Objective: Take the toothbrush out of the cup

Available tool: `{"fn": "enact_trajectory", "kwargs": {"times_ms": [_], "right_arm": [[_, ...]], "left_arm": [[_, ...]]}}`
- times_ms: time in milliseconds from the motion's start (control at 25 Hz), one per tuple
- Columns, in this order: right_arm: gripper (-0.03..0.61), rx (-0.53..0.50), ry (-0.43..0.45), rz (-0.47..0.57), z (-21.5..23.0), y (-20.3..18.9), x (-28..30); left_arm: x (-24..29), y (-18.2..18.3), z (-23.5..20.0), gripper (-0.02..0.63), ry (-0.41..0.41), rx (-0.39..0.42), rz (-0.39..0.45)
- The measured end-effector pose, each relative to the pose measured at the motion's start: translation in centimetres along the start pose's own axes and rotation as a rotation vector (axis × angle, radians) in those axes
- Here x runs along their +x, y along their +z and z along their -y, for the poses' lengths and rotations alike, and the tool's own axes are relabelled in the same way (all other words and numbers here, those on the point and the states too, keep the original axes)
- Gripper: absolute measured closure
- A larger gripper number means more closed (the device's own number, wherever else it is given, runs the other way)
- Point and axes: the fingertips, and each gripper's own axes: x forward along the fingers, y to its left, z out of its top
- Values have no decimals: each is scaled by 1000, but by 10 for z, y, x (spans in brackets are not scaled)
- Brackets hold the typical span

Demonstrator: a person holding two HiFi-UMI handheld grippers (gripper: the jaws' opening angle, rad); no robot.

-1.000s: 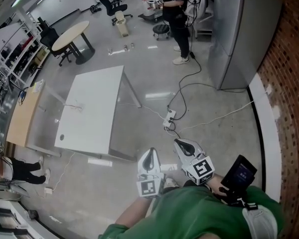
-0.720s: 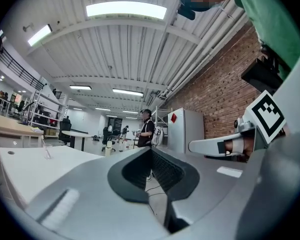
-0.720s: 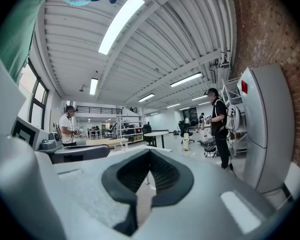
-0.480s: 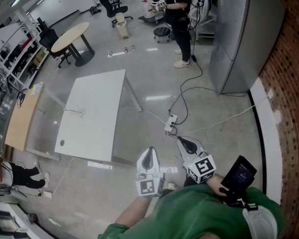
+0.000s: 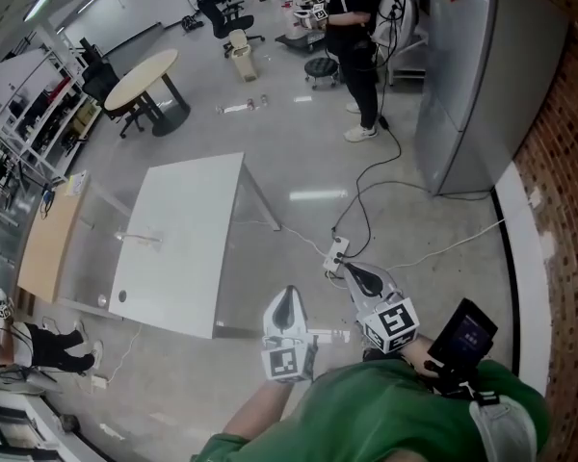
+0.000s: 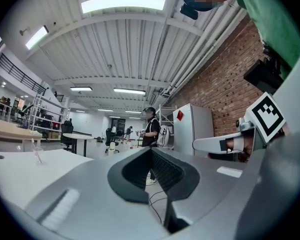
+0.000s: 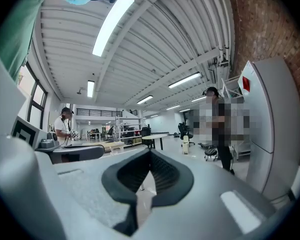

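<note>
We judge this the approach step. The left tongs (image 5: 289, 295) and right tongs (image 5: 353, 275) are both closed on nothing, held level before our chest, well apart from the table (image 5: 202, 191). A small clear cup (image 5: 138, 238) stands on it; the toothbrush is too small to make out. Next we need to reach the table, steady the cup, and open one pair around the toothbrush.

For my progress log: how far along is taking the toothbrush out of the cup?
Done: nothing yet. The small clear cup stands on the white rectangular table, apart from both grippers; its contents are too small to tell. In hand: nothing; the left gripper and right gripper are shut and empty. Left: reach the table, grip the toothbrush, lift it out.
</note>
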Motion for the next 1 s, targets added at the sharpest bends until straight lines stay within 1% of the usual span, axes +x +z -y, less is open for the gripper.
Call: {"fn": "enact_trajectory", "kwargs": {"times_ms": [160,360,440,520,600,760,1000], "right_arm": [[575,8,17,1,36,2,16],[575,10,42,-3,68,-5,35],[575,10,56,-4,83,-8,42],[575,10,65,-5,92,-8,46],[575,16,71,-7,96,-5,49],[575,25,84,-9,100,0,58],[575,20,105,-17,96,2,76]], "left_arm": [[37,-5,9,607,18,-6,-4],[68,-10,15,607,49,31,-32],[79,-21,15,607,71,37,-10],[86,-21,17,607,88,29,7],[89,-18,20,607,96,7,1],[94,-15,17,607,108,36,-36],[97,-22,0,607,145,3,-7]]}}
